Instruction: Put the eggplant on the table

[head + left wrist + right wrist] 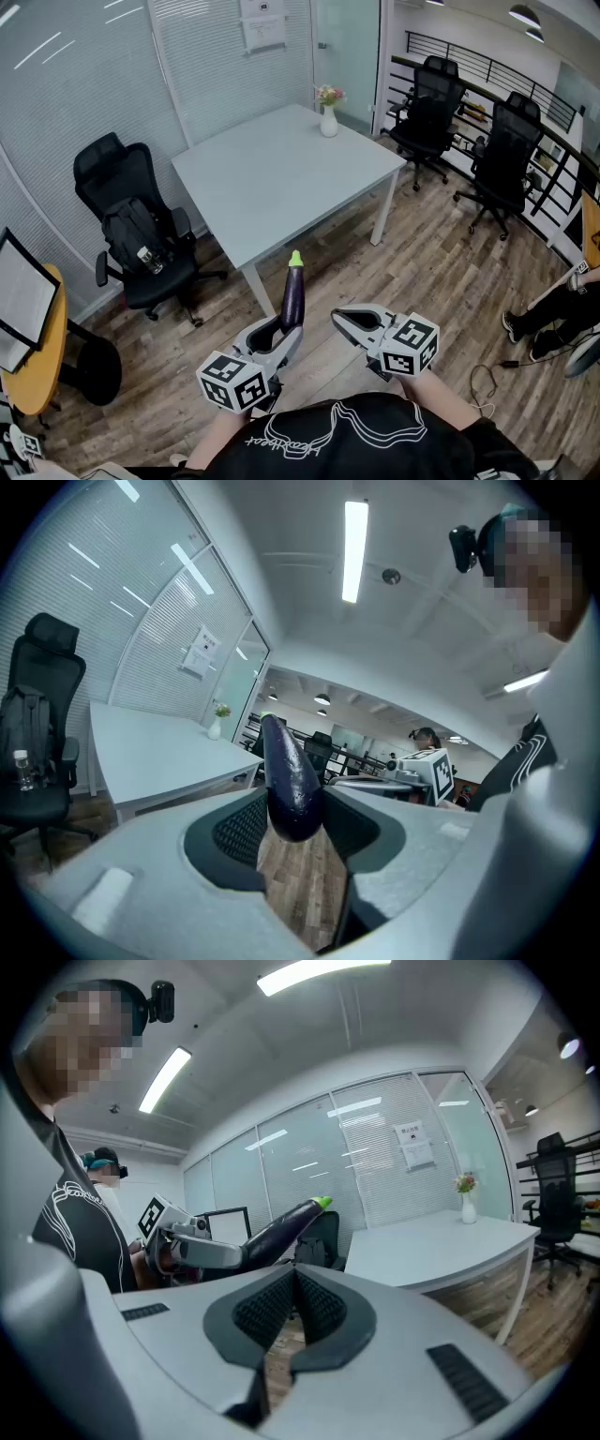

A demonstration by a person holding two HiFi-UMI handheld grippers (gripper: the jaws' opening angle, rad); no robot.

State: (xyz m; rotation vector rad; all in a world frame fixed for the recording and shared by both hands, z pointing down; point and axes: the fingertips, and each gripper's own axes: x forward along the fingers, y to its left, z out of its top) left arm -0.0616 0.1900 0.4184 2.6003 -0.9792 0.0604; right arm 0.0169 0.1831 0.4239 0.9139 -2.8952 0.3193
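Note:
A dark purple eggplant (292, 295) with a green stem stands nearly upright, its lower end clamped in my left gripper (287, 334). In the left gripper view the eggplant (291, 780) fills the gap between both pads of that gripper (296, 806). My right gripper (339, 319) hovers just to the right of it, jaws together and holding nothing. The right gripper view shows its own pads (281, 1302) meeting, with the eggplant (281, 1227) off to the left. The white square table (281, 178) lies ahead, beyond both grippers.
A white vase of flowers (328, 117) stands at the table's far corner. A black chair with a backpack (136, 234) sits left of the table, and a round wooden table (42, 366) stands further left. More black chairs (506, 150) stand at right. A person's legs (553, 314) and a cable (483, 384) are on the floor at right.

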